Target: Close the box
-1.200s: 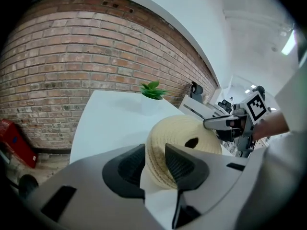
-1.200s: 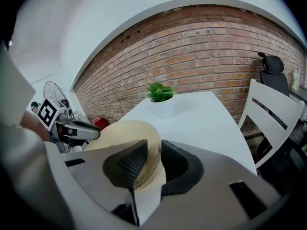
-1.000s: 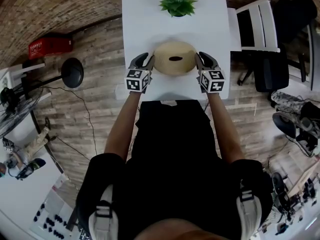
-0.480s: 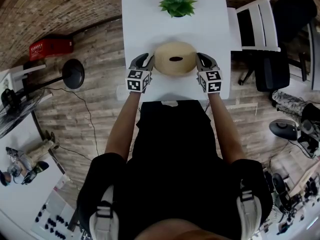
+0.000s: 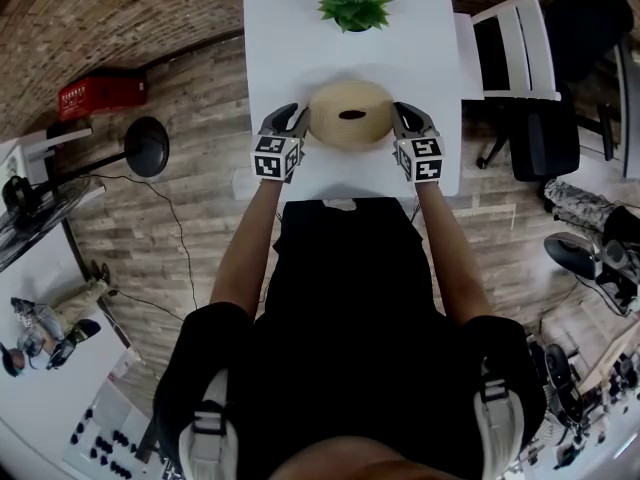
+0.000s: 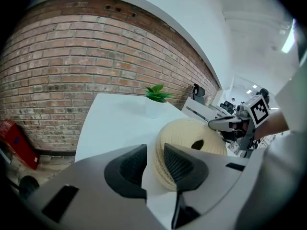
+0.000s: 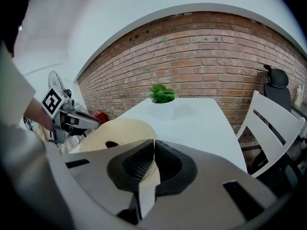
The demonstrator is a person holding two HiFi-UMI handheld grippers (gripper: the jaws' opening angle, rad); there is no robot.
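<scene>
A round woven box (image 5: 350,115) with a dark hole in its lid stands on the white table (image 5: 290,28). My left gripper (image 5: 297,118) is at its left side. In the left gripper view the box (image 6: 192,133) has its edge between the jaws of that gripper (image 6: 154,152), with a pale gap on the left jaw's side. My right gripper (image 5: 400,116) is at the box's right side. Its jaws (image 7: 153,150) have just been closing and now almost meet, pinching the thin edge of the box (image 7: 120,131).
A potted green plant (image 5: 352,6) stands at the table's far end. A white chair (image 5: 515,48) is at the right of the table. On the wooden floor to the left lie a red case (image 5: 100,93) and a round black base (image 5: 145,146).
The right gripper's jaws have gone from a clear gap around the box's edge to nearly touching. In the left gripper view the box sits slightly further right. Both hands stay where they were.
</scene>
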